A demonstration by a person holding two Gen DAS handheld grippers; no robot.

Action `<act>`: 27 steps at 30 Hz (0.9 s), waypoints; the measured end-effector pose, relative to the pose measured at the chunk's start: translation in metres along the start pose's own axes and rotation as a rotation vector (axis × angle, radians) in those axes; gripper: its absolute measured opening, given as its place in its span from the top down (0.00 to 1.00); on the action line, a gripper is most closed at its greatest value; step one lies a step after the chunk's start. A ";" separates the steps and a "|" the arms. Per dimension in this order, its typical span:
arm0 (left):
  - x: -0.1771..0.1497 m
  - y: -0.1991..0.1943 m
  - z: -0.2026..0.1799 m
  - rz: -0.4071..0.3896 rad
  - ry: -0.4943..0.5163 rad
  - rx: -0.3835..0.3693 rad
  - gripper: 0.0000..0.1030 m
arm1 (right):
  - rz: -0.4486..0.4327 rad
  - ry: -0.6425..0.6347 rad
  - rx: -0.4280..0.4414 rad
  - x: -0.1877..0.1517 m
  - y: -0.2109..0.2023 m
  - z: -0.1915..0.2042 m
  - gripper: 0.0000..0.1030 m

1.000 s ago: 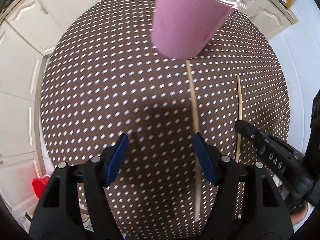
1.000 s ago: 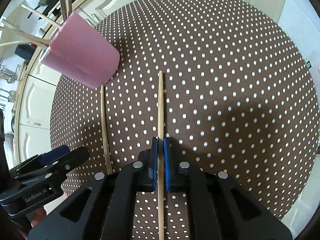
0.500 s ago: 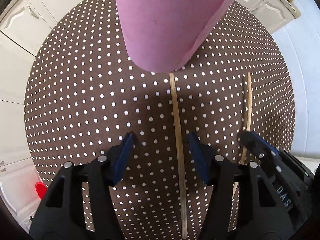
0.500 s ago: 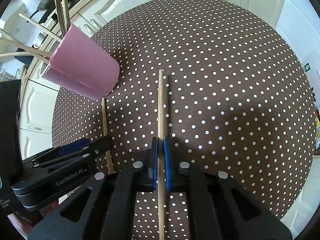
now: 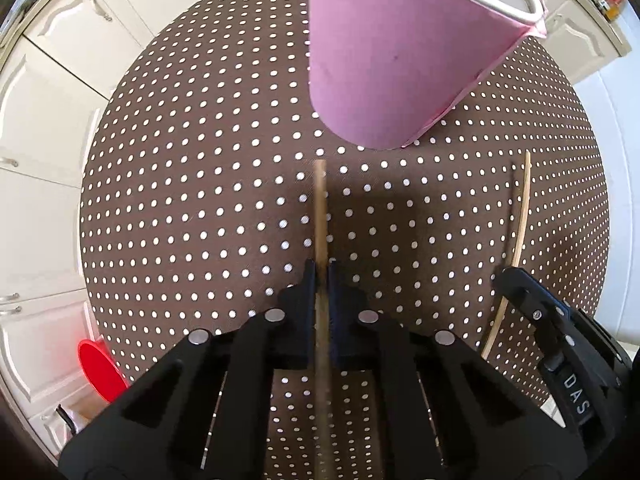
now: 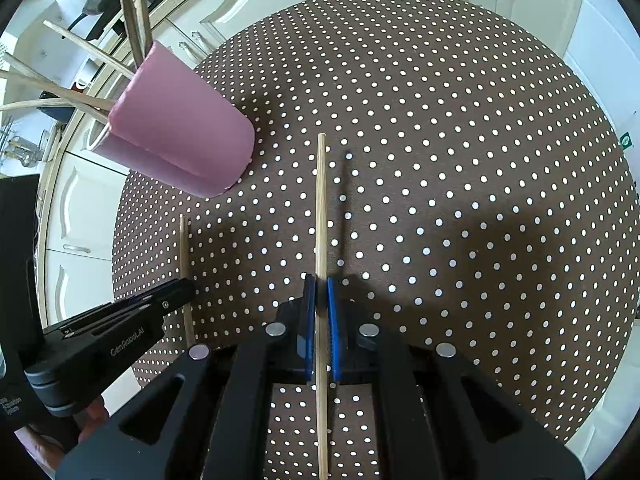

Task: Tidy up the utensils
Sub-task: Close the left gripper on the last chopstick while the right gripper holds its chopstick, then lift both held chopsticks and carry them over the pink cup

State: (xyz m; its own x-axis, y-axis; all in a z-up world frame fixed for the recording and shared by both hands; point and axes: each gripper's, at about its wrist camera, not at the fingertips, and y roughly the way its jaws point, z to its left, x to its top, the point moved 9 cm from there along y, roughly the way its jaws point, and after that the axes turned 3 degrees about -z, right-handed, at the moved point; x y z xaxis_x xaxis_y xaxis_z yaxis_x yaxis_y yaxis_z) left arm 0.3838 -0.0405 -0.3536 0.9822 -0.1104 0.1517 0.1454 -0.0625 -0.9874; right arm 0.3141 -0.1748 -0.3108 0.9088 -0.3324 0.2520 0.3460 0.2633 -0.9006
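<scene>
Wooden chopstick (image 5: 320, 216) pinched between left fingers (image 5: 308, 292), beside pink cup (image 5: 400, 52)

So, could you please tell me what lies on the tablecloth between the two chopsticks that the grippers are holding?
Nothing: in the right wrist view, only bare dotted tablecloth separates the left chopstick from the right chopstick.

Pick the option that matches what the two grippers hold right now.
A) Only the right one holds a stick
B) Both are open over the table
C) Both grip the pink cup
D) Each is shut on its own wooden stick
D: the left gripper is shut on one wooden stick, and the right gripper is shut on another stick; the pink cup stands untouched.
</scene>
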 end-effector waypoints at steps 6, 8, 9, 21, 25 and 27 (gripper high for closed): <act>-0.008 -0.021 0.004 -0.052 -0.013 -0.040 0.94 | -0.025 -0.016 0.036 0.004 -0.015 0.005 0.95; -0.011 -0.027 0.001 -0.063 -0.017 -0.038 0.94 | -0.033 -0.024 0.047 0.006 -0.020 0.008 0.95; -0.011 -0.031 0.000 -0.072 -0.024 -0.042 0.94 | -0.039 -0.027 0.054 0.008 -0.023 0.010 0.95; -0.028 -0.099 0.013 -0.216 -0.071 -0.046 0.94 | -0.147 -0.078 0.103 0.030 -0.065 0.020 0.95; -0.023 -0.124 0.012 -0.269 -0.090 -0.049 0.94 | -0.181 -0.103 0.116 0.034 -0.080 0.025 0.95; -0.023 -0.132 0.012 -0.287 -0.096 -0.048 0.94 | -0.201 -0.116 0.121 0.036 -0.088 0.027 0.95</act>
State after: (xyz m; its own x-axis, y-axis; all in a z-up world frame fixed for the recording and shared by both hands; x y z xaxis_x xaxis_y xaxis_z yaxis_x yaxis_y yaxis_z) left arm 0.3440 -0.0176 -0.2278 0.9089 0.0128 0.4169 0.4151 -0.1242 -0.9013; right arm 0.3229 -0.1859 -0.2130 0.8372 -0.2845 0.4671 0.5415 0.3110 -0.7811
